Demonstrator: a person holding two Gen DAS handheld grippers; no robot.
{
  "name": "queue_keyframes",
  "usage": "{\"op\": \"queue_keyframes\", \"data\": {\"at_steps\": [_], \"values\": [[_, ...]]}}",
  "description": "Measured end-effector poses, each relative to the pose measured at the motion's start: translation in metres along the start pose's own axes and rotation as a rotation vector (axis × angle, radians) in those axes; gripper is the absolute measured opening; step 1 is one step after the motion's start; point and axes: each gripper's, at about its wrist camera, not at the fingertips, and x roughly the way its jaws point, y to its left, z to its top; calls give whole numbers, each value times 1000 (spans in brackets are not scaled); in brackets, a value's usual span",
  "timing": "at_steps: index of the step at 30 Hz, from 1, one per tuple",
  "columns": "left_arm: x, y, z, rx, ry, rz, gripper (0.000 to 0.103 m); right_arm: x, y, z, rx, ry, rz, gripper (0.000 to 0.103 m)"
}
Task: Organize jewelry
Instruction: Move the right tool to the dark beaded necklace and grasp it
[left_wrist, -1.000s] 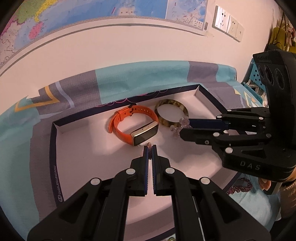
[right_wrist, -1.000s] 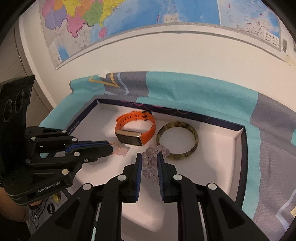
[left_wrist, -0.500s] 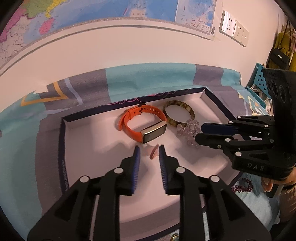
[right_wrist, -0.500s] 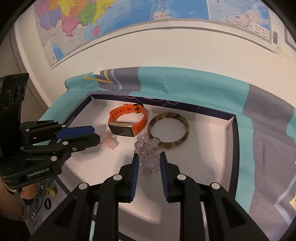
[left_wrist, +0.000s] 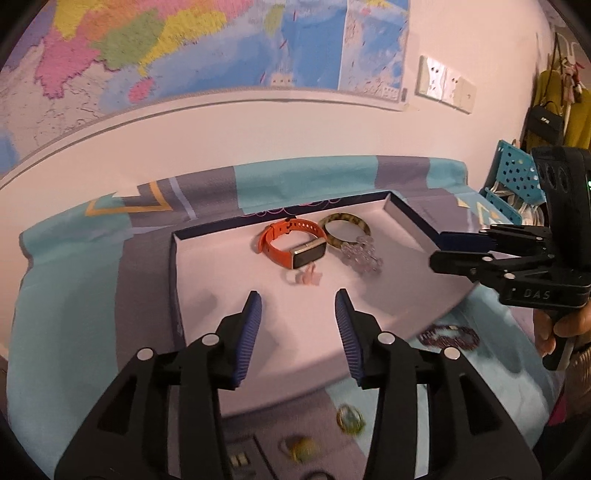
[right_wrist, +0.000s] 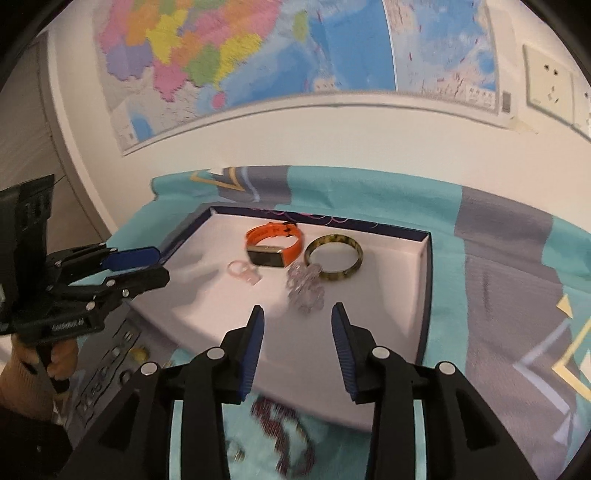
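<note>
A white tray (left_wrist: 236, 295) with a dark rim holds an orange watch (left_wrist: 291, 245), a tortoiseshell bangle (left_wrist: 345, 230), a clear bead bracelet (left_wrist: 360, 253) and a small pink piece (left_wrist: 308, 277). The same items show in the right wrist view: the watch (right_wrist: 273, 242), bangle (right_wrist: 334, 258), bead bracelet (right_wrist: 306, 286), pink piece (right_wrist: 243, 271). My left gripper (left_wrist: 299, 306) is open and empty above the tray's near part. My right gripper (right_wrist: 297, 317) is open and empty, short of the bead bracelet. A dark red bead bracelet (left_wrist: 448, 336) lies on the cloth outside the tray.
The tray sits on a teal and grey cloth (left_wrist: 74, 295) against a white wall with a map. Small gold rings (left_wrist: 349, 417) lie on a dark board in front of the tray. A blue crate (left_wrist: 513, 177) stands at the far right.
Both grippers opened and pulled back and up from the tray. The pink piece left by the left gripper and the clear bead bracelet left by the right one now lie in the tray.
</note>
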Motion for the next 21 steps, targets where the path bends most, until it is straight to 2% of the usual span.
{"op": "queue_keyframes", "data": {"at_steps": [6, 11, 17, 21], "values": [[-22, -4, -26, -4, -14, -11, 47, -28, 5, -36, 10, -5, 12, 39], [-33, -11, -48, 29, -7, -8, 53, -28, 1, -66, 39, 47, -29, 39], [-41, -20, -70, 23, 9, -3, 55, -24, 3, -81, 62, 75, -37, 39], [-44, -25, -84, 28, 24, 18, 61, -18, 6, -81, 58, 83, -50, 46]]}}
